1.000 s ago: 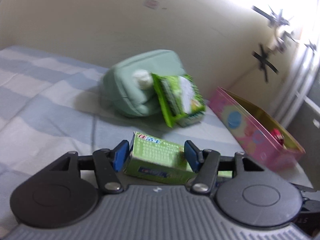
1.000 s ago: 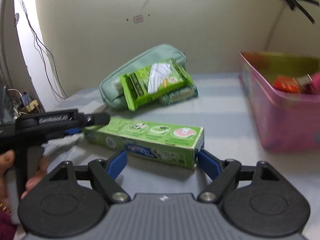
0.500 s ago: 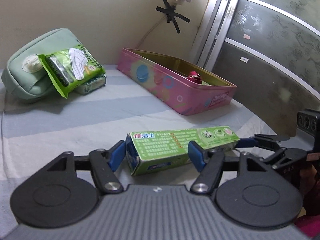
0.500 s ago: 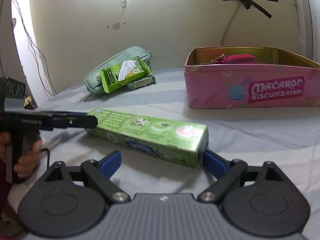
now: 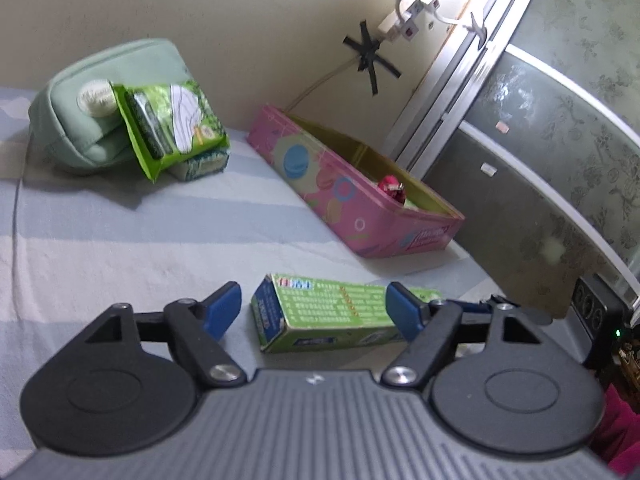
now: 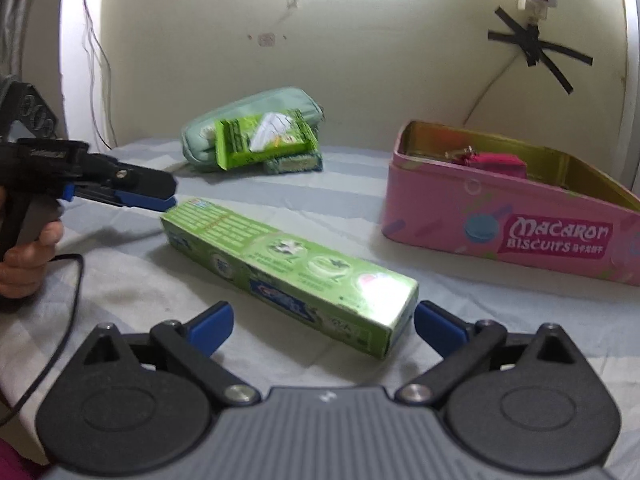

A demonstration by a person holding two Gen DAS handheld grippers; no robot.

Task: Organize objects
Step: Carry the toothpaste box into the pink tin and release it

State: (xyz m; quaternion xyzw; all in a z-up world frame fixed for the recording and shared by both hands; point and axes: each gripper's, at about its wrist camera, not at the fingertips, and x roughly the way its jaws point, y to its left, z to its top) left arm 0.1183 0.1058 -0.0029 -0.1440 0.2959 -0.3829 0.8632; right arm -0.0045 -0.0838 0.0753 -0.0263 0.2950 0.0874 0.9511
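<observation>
A green toothpaste box (image 5: 332,312) lies flat on the striped bedsheet; it also shows in the right wrist view (image 6: 288,268). My left gripper (image 5: 314,310) is open, its blue pads on either side of the box's left end with gaps, not touching. My right gripper (image 6: 324,320) is open around the box's other end, also apart from it. The left gripper shows from the side in the right wrist view (image 6: 132,192). A pink macaron biscuit tin (image 6: 500,232) stands open to the right, holding a red pouch (image 6: 496,160).
A mint-green pouch (image 5: 88,108) lies by the wall with a green wipes packet (image 5: 172,128) leaning on it and a small box (image 5: 204,164) beneath. A glass sliding door (image 5: 560,140) is at the right. A cable (image 6: 60,320) trails from the left hand.
The left gripper opened and let go of the toothpaste box, which now lies on the sheet. Both cameras shifted slightly; the right gripper stays open.
</observation>
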